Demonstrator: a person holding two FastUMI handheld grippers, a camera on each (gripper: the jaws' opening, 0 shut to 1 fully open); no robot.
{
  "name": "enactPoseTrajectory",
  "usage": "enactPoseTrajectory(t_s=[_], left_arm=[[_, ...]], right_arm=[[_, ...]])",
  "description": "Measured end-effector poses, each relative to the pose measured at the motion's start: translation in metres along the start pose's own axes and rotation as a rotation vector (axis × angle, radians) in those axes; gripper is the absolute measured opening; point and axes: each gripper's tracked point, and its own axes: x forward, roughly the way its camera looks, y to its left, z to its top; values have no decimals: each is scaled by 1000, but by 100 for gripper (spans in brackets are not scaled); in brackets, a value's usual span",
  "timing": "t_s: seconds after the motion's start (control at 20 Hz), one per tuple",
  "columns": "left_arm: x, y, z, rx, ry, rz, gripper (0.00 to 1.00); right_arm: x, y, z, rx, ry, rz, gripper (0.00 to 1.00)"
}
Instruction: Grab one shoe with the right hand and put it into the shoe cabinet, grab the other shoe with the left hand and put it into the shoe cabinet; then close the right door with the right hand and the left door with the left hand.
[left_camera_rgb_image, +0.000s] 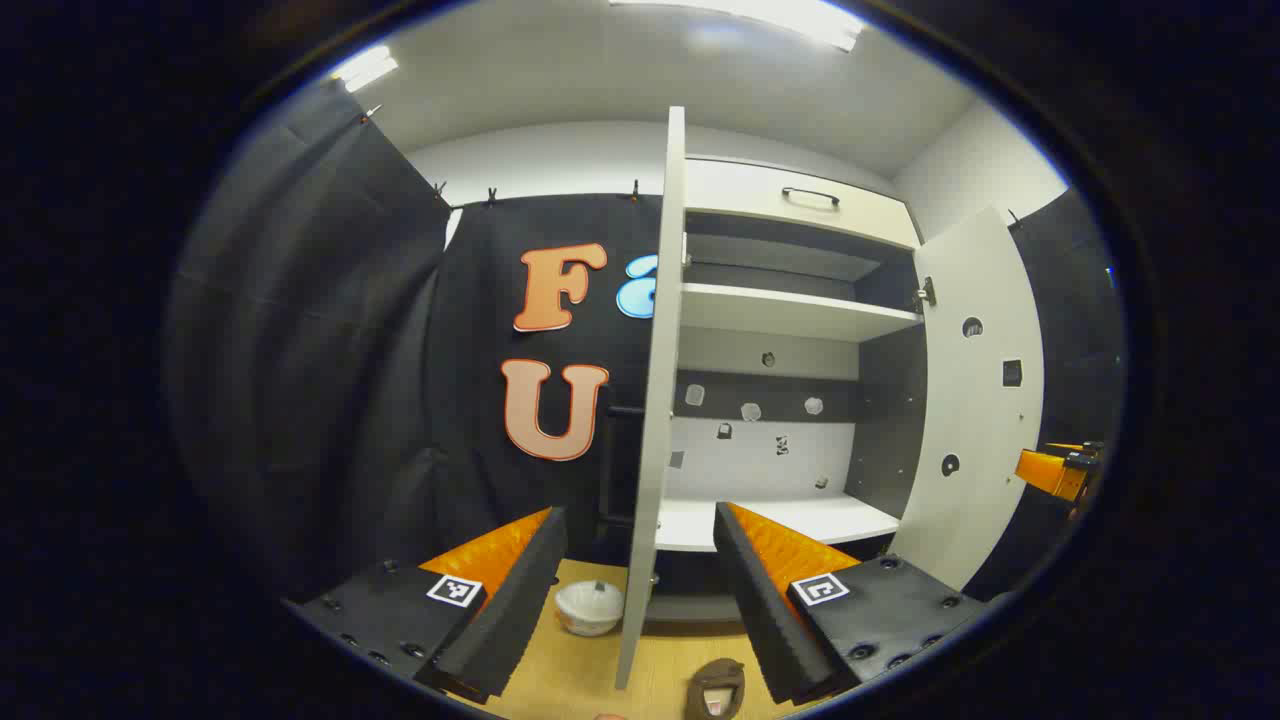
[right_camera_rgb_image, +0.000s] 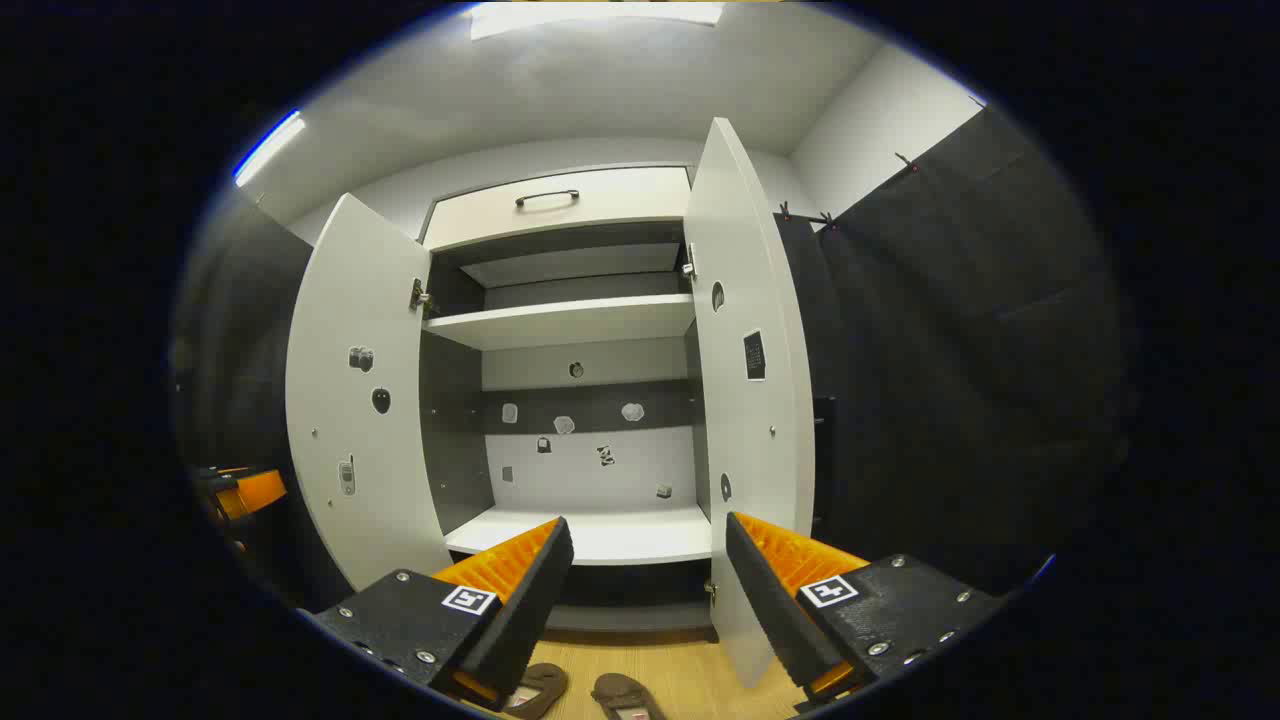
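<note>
Right gripper view: right gripper (right_camera_rgb_image: 640, 590), spread wide and empty, hangs above two brown soft-looking slip-on shoes (right_camera_rgb_image: 585, 692); probably light and floppy, so pinch a heel rim. Left gripper (left_camera_rgb_image: 635, 590) likewise wide.

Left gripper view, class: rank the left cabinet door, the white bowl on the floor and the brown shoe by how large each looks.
1. Left cabinet door, by far the largest, though seen nearly edge-on.
2. White bowl.
3. Brown shoe, close to the bowl in size and cut off at the view's edge, so this order is unsure.
</note>
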Motion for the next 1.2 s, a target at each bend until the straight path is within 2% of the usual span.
enactPoseTrajectory(t_s=[0.15,0.25,0.4,0.6,0.65,0.75,0.8,0.95,1.0,1.05,1.1,1.2], left_arm=[[-4,-15,10,-32,-17,-33,96],[-7,-17,12,-10,-20,-37,96],[-15,-12,20,50,-38,-19,96],[-18,-10,13,37,-25,-14,94],[-18,-7,10,38,-18,-5,96],[-17,-5,6,38,-5,4,94],[-18,-5,5,34,-2,4,99],[-17,-2,3,39,-3,15,94],[-18,-1,3,40,-2,19,96],[-17,-1,1,38,-1,20,99],[-17,0,0,34,4,22,94],[-19,4,-5,34,11,32,96]], right_arm=[[-2,0,1,-2,23,8,95],[-6,-1,7,-2,8,11,95],[-14,-8,12,-6,0,3,94],[-19,-14,7,-26,17,-9,94],[-19,-15,4,-32,25,-17,94],[-18,-15,-5,-36,47,-18,95],[-16,-12,-9,-39,55,-13,95],[-10,-9,-38,-63,95,-7,95],[-7,-7,-54,-66,121,-4,95],[-5,-6,-75,-65,158,-1,95],[-3,-3,-98,-62,194,10,95],[2,4,-144,-58,264,38,95]])
